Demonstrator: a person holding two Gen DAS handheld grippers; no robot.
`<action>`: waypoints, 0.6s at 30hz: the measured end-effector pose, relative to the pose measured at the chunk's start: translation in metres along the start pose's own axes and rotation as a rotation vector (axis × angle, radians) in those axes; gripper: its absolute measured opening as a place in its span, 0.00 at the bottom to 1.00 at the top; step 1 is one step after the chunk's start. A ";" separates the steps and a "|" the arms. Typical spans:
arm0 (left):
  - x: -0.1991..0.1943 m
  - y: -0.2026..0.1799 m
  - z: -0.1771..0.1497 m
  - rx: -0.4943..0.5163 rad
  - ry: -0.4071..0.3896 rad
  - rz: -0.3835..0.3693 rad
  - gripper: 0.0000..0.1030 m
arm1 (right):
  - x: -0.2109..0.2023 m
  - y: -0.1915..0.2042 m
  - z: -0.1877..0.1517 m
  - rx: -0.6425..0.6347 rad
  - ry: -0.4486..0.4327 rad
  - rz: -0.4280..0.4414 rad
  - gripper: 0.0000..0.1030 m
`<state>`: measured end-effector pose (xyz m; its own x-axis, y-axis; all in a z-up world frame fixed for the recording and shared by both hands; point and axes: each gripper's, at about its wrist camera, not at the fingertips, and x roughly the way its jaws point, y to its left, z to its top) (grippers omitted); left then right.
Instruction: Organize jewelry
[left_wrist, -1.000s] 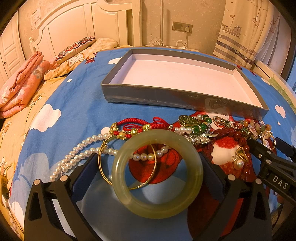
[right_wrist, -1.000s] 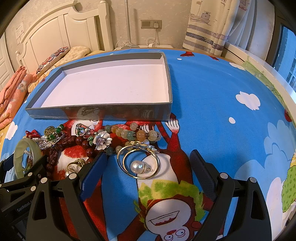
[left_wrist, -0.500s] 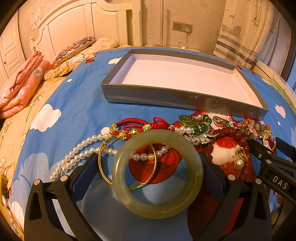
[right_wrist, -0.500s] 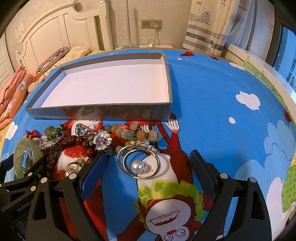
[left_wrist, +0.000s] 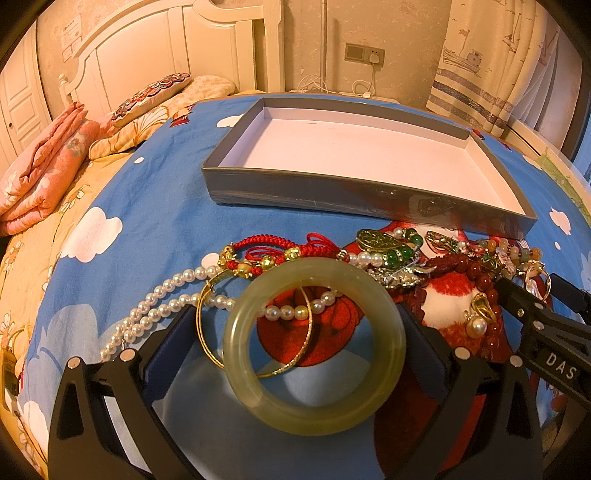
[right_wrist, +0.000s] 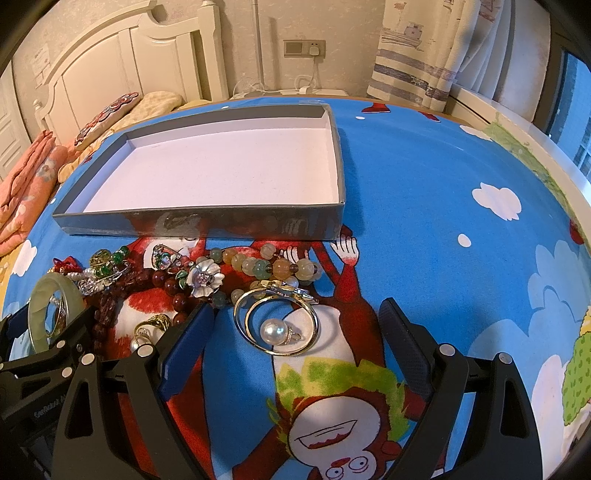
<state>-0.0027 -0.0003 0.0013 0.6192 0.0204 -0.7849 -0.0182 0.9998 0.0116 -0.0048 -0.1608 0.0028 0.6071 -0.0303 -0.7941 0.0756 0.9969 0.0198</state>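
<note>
A pale green jade bangle (left_wrist: 314, 410) lies tilted between the fingers of my left gripper (left_wrist: 295, 347), which is open; a gap shows beside the left pad. Under the bangle are a thin gold bangle (left_wrist: 207, 325) and a pearl necklace (left_wrist: 162, 306). A red cord bracelet (left_wrist: 266, 243), green beads and dark red beads (left_wrist: 476, 269) lie in a heap behind. My right gripper (right_wrist: 295, 332) is open around a gold double ring (right_wrist: 240, 314) with a large pearl (right_wrist: 273, 332) inside it. Past the heap stands an empty grey tray (left_wrist: 332, 192) with a white floor.
Everything rests on a bed with a blue cartoon sheet (right_wrist: 424, 184). Folded pink blankets (left_wrist: 40, 173) and a patterned pillow (left_wrist: 151, 96) lie far left by the white headboard. A curtain (right_wrist: 424, 55) and a wall socket (right_wrist: 304, 48) are behind. Pastel beads (right_wrist: 258, 262) and a flower brooch (right_wrist: 205, 277) lie near the tray.
</note>
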 end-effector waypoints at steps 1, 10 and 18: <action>0.000 0.000 0.000 -0.001 0.001 0.001 0.98 | 0.000 0.000 0.000 -0.006 0.007 0.006 0.85; -0.012 0.004 -0.014 0.054 0.054 -0.043 0.98 | -0.013 -0.013 -0.009 -0.088 0.071 0.140 0.85; -0.062 0.046 -0.061 0.053 -0.082 -0.146 0.98 | -0.026 -0.034 -0.018 -0.049 0.044 0.275 0.84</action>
<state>-0.0899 0.0440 0.0125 0.6744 -0.1272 -0.7273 0.1170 0.9910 -0.0648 -0.0375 -0.1929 0.0113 0.5648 0.2436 -0.7884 -0.1262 0.9697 0.2092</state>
